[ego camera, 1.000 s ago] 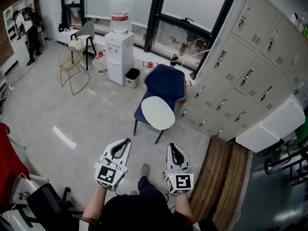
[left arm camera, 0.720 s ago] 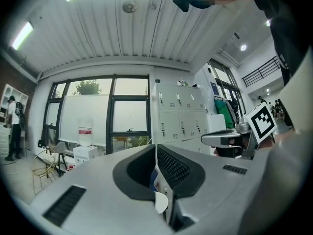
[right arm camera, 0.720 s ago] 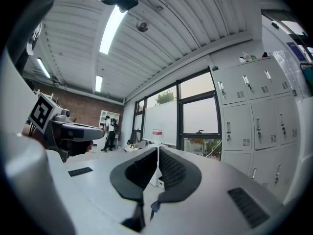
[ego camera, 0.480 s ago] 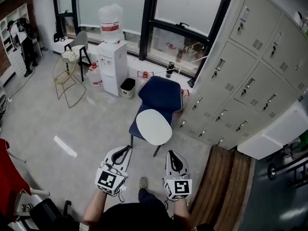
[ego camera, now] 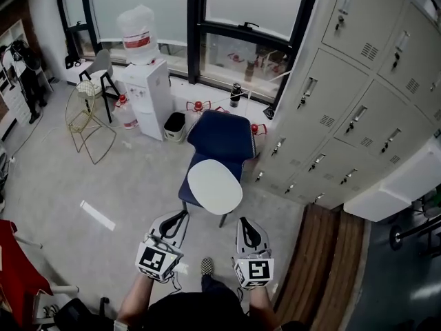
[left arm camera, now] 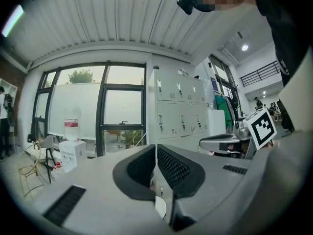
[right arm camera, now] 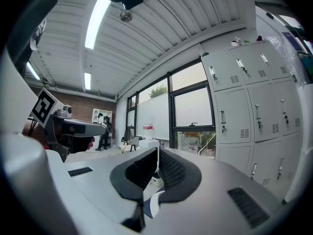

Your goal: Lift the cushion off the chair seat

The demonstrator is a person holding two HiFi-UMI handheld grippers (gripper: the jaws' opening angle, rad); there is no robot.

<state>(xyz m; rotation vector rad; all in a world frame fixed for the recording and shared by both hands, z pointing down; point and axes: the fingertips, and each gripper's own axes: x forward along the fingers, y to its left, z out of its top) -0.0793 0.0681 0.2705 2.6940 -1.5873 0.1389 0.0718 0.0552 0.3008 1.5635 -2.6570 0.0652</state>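
Holding nothing in left gripper (ego camera: pixel 178 216) or right gripper (ego camera: pixel 247 222), both with jaws pressed together. Hovering side by side near white cushion (ego camera: pixel 215 186), lying on seat of blue chair (ego camera: pixel 222 135).

This is a workplace staff room or office corner. Grey metal lockers (ego camera: pixel 358 109) fill the wall at 2 o'clock. A water dispenser (ego camera: pixel 143 92) with a big bottle stands at 11 o'clock below tall windows (ego camera: pixel 241 5). A blue chair (ego camera: pixel 222 138) sits at 12 o'clock on the polished grey floor (ego camera: pixel 124 178).
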